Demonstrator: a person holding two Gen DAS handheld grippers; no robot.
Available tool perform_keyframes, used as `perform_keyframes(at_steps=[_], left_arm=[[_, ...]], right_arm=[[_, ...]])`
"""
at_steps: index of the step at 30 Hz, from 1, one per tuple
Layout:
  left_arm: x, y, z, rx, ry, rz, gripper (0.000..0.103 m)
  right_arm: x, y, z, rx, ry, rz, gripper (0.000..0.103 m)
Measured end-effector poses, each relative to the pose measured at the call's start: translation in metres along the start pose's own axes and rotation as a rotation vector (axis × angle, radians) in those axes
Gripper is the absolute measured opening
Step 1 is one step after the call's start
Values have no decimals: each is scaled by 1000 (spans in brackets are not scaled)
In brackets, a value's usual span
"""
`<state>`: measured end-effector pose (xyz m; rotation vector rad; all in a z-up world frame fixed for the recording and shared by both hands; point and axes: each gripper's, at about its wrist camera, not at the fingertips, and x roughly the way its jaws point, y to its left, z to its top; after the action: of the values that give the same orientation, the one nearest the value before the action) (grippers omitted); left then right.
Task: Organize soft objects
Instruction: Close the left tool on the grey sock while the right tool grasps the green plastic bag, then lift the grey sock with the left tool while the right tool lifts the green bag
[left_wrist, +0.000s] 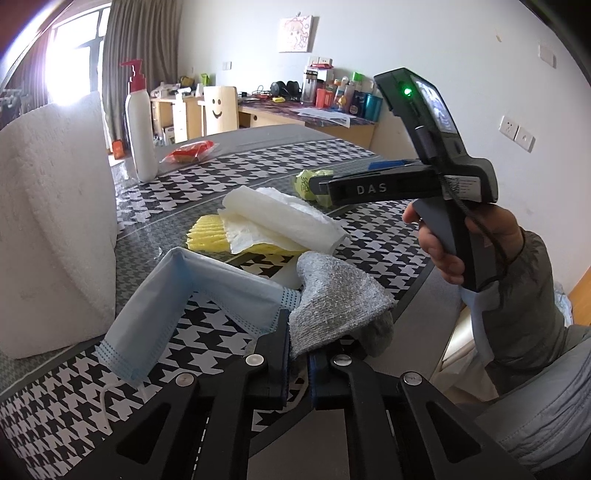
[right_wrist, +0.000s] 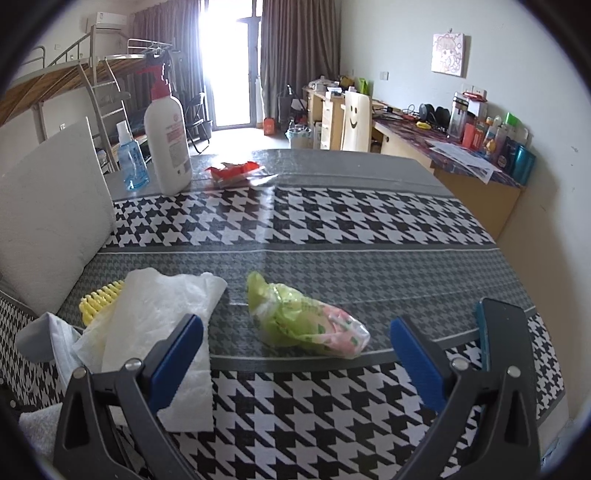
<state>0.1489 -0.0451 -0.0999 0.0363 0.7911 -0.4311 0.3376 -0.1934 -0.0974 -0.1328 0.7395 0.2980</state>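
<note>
left gripper (left_wrist: 297, 354) clenched on the grey cloth (left_wrist: 332, 295) beside the mask (left_wrist: 192, 291); lift gently, keeping it clear. right gripper (right_wrist: 295, 354) released, facing the green packet (right_wrist: 303, 321): centre before closing.

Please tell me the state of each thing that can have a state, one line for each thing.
left tongs: shut on the grey cloth
grey cloth: pinched at its edge, bunched
right tongs: open, holding nothing
face mask: folded at an angle, lying flat
paper towel: partly rolled, lying on the yellow sponge
green bag: crumpled, lying free
pump bottle: upright
</note>
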Motion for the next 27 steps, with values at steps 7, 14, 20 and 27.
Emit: perform_keyframes(at_steps=[7,14,20,27], left_arm=[[-2,0,-1,-4,0,-12,8],[-5,1,0,-8,-4,-24,8],[-9,1,-1,-17,-7,-36,8],[-17,-2,1,-10,-33,-37,8]], right_arm=[[9,4,4,-29,25,-9,95],[19,4,-1,-36,70,-17,69],[17,4,-4,-39,72,-4,52],[4,2,-2,-24,46,2,46]])
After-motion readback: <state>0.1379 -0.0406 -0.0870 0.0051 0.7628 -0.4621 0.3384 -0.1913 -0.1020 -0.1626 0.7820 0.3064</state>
